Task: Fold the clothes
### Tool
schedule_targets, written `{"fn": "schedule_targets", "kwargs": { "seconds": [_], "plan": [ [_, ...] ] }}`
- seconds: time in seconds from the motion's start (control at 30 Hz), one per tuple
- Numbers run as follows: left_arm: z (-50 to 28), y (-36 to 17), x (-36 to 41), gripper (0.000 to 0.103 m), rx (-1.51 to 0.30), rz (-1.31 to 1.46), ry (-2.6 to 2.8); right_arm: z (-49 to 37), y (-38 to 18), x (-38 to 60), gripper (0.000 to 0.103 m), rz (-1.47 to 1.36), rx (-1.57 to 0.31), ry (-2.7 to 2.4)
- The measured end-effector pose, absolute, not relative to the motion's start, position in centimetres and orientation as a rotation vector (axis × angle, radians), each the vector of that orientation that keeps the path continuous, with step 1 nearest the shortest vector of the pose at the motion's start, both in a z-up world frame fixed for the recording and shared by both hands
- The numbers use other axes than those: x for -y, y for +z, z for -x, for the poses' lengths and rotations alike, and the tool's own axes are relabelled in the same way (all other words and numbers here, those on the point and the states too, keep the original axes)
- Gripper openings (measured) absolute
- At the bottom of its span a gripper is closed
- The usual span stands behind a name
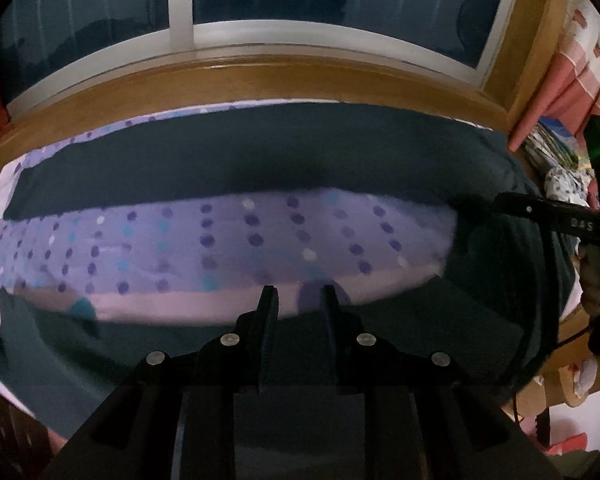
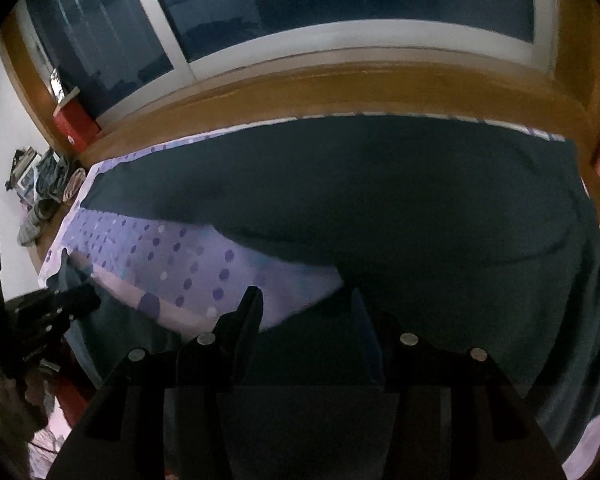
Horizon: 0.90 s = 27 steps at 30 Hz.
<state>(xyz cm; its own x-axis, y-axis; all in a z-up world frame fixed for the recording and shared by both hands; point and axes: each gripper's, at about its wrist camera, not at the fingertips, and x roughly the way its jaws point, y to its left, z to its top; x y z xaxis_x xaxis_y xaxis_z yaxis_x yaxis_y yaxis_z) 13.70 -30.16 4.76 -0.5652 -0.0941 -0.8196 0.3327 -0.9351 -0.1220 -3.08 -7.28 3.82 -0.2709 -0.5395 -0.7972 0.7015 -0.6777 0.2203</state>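
From the left wrist, your left claw (image 1: 296,300) pinches the near edge of the dark garment (image 1: 260,160) above the dotted bedsheet (image 1: 220,240). From the right wrist, your right claw (image 2: 304,304) holds the same edge, jaws wider, likely for folding.

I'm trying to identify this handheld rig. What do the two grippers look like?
Both are matte black. The left gripper and right gripper each have two flat tapered fingers, ribbed on the inside, on angular carriers with round silver screw heads. White lettering marks the right one's side.
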Motion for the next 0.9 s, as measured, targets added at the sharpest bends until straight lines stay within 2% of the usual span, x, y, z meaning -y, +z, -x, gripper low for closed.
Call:
{"fn": "schedule_targets", "kwargs": {
  "seconds": [0.37,0.9],
  "plan": [
    [-9.7,4.7,33.9,0.021,-0.340,-1.329,-2.519,7.3,3.6,17.8,0.047,-1.006,-0.411,-1.796],
    [-4.7,2.6,37.4,0.021,-0.376,-1.437,-2.540,11.0,-0.9,25.7,0.047,-1.024,-0.724,-1.704]
  ]
}}
